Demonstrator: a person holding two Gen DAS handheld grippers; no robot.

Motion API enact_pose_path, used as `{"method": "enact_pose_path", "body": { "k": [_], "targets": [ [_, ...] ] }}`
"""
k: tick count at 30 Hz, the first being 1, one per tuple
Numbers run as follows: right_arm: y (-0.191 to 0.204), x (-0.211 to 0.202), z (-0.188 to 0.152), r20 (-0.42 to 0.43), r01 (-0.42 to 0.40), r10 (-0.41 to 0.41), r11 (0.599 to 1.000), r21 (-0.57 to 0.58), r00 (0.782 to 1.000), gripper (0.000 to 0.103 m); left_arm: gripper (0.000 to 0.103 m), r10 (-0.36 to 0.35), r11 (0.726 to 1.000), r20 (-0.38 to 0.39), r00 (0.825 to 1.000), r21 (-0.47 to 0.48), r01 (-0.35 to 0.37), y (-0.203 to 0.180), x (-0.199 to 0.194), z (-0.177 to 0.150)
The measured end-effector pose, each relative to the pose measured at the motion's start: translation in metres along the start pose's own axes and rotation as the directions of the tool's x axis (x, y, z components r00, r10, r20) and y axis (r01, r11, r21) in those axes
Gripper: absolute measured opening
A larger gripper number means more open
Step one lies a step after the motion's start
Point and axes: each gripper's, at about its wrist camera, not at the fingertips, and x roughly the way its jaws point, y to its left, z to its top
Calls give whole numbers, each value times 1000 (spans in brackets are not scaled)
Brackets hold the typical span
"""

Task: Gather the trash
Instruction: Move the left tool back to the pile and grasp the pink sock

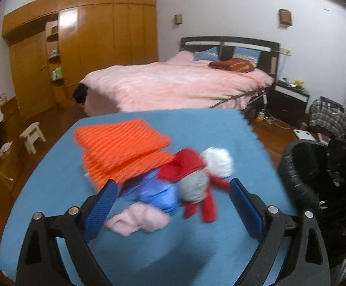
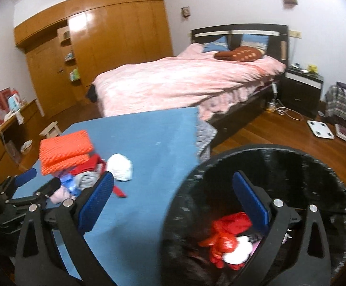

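Across the lower two thirds of both views sits the blue felt-like table point(image 1: 196, 250), matte, with a pinked zigzag edge at upper right in the left wrist view. Next in size: black bin point(image 2: 315, 166), round, lined with a glossy black bag, lower right of the right wrist view, just beside the table edge; crumpled red and white trash point(image 2: 230, 240) already lies inside. Right gripper point(image 2: 175, 195) hangs over the bin rim, jaws wide apart, nothing held; its right blue pad is over the bin mouth, the left one over the table. Remaining pile is at center of the left wrist view: orange ribbed foam sheets point(image 1: 122, 150), stacked and springy-looking; red and grey cloth scrap point(image 1: 194, 181), limp; white crumpled wad point(image 1: 218, 162), tissue-like; shiny blue plastic wrapper point(image 1: 158, 193), crinkled; pale pink soft piece point(image 1: 139, 221) nearest the camera. Frame is motion-blurred, so the exact overlaps are unclear. Left gripper point(image 1: 173, 195) is spread wide, empty, straddling the pile with pads on either side of the blue wrapper and red scrap. Judgement: step in hand is the next pick from the pile. Do it well by going down low so the pads close on the bulk of one soft item, not a loose corner; limp cloth and slick plastic will likely slip or drag neighbours. Foam stack probably needs an edge-on grip, one sheet at a time. Keep the bin close for a short carry.
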Motion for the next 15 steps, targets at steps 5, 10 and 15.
{"method": "enact_pose_path", "body": {
  "k": [5,10,15],
  "targets": [
    [29,19,-2,-9,-49,49,998,-27,999,97,88,27,999,-60,998,-31,-29,23,15,-17],
    [51,34,-7,-21,-71,70,995,-64,997,97,84,9,996,-117,993,-85,-20,40,32,-30],
    [62,47,-12,-42,-76,73,994,-84,996,97,80,-21,995,-160,987,-101,5,45,43,-33]
  ]
}}
